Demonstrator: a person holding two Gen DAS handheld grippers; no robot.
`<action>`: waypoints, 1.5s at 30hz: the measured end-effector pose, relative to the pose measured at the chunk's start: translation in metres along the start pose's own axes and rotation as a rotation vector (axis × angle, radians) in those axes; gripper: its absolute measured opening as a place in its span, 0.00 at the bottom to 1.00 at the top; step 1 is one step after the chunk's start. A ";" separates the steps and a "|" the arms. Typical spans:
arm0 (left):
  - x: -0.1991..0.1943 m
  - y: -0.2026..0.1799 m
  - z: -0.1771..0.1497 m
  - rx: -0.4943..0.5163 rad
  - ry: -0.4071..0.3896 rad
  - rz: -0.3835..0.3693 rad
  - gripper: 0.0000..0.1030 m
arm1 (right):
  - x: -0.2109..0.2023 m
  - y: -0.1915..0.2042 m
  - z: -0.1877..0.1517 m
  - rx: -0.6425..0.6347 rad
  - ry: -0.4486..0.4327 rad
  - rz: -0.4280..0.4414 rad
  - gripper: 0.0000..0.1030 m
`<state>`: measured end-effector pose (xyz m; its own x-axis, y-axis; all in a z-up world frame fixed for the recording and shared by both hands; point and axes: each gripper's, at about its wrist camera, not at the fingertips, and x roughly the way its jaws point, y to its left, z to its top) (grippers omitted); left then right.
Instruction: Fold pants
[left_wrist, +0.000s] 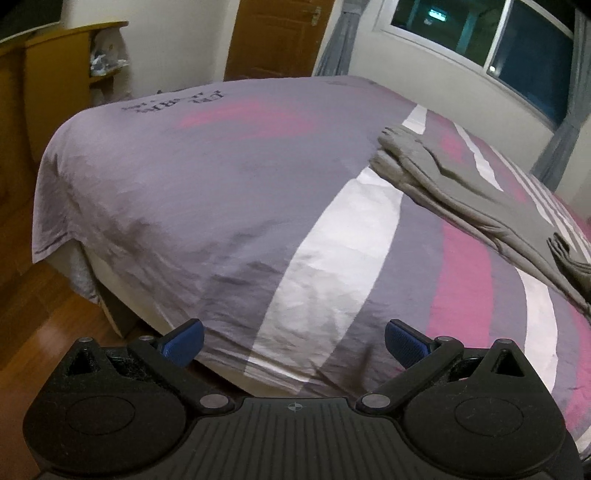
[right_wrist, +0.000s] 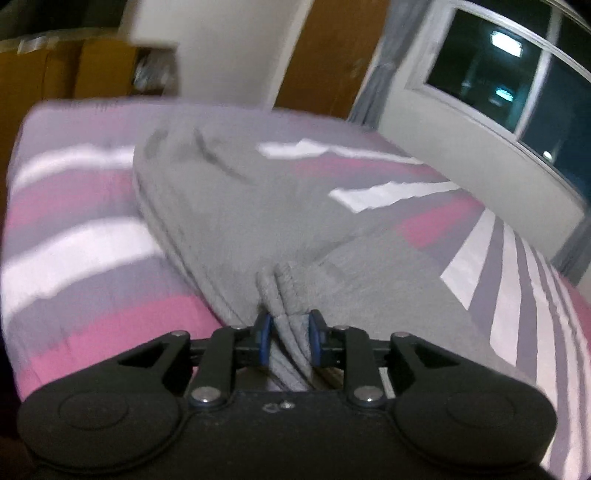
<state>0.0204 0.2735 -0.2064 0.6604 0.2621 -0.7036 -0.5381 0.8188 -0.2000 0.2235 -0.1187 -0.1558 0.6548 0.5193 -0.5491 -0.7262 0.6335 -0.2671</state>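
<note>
On the striped bed lie the grey pants, spread lengthwise over the cover toward the window side, with one ribbed end, probably the leg cuffs, bunched up at the near edge. They look like soft knit jogging pants: light, limp and thick enough to hold a loose fold, yet with no stiffness at all, so any part not supported will sag and drag. The fabric seems matte and a little grippy, not slippery, which should help it stay put on the cotton cover. The ribbed hems are the firmest, thickest places and the sensible spots to pinch; the opposite end, likely the waistband, would be the other good hold, since both keep the layers together.

The right hand-held gripper has that gathered ribbed end between its blue pads. The jaws stand narrow, and a sliver of gap shows on the right side of the cloth, so I judge the grip to be loose or letting go, not firm. The view is blurred, so I cannot be sure both pads press.

The left hand-held gripper hovers over the near edge of the bed, jaws wide and empty, well apart from the pants, which lie off to its right.

Beyond the bed are a window, a wooden door and a wooden shelf unit.
</note>
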 end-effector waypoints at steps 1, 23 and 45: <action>0.000 -0.002 0.002 0.008 -0.002 0.001 1.00 | -0.009 -0.003 -0.003 0.017 -0.025 -0.001 0.22; 0.004 -0.054 0.030 0.070 -0.037 -0.029 1.00 | -0.024 -0.064 -0.034 0.330 -0.045 0.015 0.18; 0.115 -0.283 0.062 -0.031 0.397 -0.745 0.64 | -0.080 -0.129 -0.100 0.624 -0.102 -0.191 0.22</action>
<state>0.2811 0.1038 -0.1879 0.6183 -0.5445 -0.5668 -0.0530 0.6906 -0.7213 0.2440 -0.2996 -0.1569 0.7990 0.3974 -0.4513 -0.3580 0.9174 0.1740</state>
